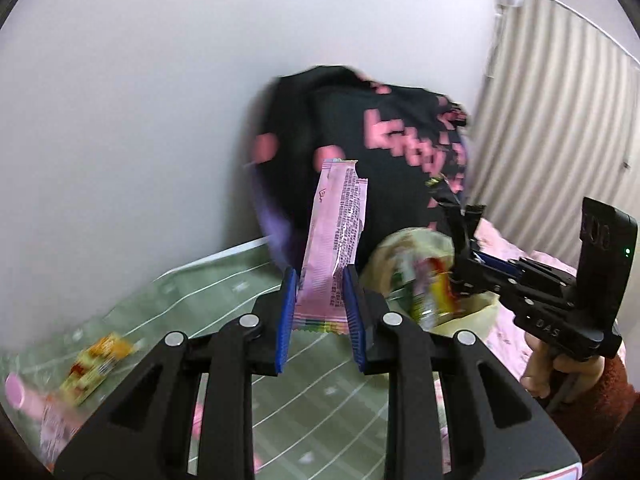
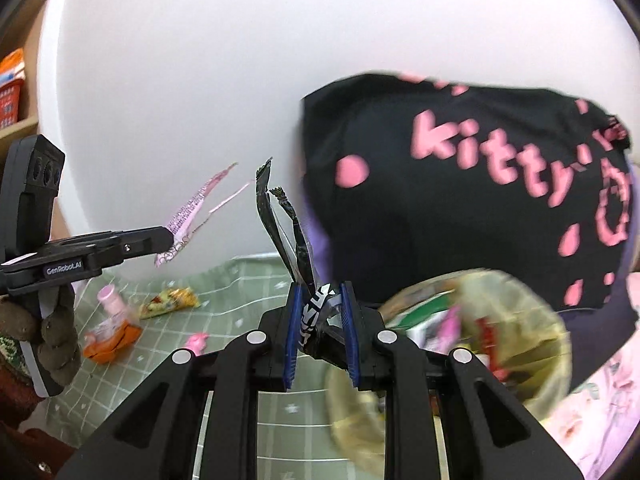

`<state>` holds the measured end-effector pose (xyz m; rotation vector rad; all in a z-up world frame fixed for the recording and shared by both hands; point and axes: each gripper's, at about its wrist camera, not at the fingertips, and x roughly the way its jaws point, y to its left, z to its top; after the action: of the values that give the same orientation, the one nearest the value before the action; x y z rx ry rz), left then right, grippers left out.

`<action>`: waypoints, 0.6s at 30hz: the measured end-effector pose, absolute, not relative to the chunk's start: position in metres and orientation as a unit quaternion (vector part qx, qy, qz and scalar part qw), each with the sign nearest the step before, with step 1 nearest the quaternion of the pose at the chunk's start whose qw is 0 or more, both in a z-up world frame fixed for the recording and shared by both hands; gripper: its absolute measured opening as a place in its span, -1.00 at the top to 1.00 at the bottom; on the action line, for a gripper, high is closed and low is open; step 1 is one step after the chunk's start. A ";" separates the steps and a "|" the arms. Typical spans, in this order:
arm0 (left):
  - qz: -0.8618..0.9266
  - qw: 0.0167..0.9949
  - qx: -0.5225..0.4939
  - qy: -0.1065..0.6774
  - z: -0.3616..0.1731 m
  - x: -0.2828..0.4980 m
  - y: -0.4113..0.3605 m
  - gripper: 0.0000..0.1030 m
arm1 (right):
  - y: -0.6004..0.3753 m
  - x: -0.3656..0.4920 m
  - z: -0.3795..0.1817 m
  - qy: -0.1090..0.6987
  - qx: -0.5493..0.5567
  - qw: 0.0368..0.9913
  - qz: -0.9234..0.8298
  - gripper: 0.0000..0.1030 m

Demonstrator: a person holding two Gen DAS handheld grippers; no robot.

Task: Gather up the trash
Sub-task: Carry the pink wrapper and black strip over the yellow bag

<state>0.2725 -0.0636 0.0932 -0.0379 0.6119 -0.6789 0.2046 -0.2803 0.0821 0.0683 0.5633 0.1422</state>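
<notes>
Left gripper (image 1: 320, 300) pinches pink wrapper (image 1: 334, 236) near lower end; right gripper (image 2: 322, 332) pinches black wrapper (image 2: 298, 256). Both aloft beside yellow-lined trash bin (image 2: 556, 332). Film probably light, limp, slippery: grip flat, mid-width.

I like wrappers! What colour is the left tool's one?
Pink wrapper, rainbow-striped at its bottom; left wrist view.
</notes>
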 end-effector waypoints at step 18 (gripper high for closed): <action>-0.418 0.851 0.048 0.315 0.079 0.270 -0.212 0.55 | -0.394 0.160 0.094 0.261 0.056 0.963 -0.026 0.63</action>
<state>0.2705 -0.2125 0.0787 0.1005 0.6631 -0.8808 0.1603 -0.3937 0.0937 0.1138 0.5283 -0.0527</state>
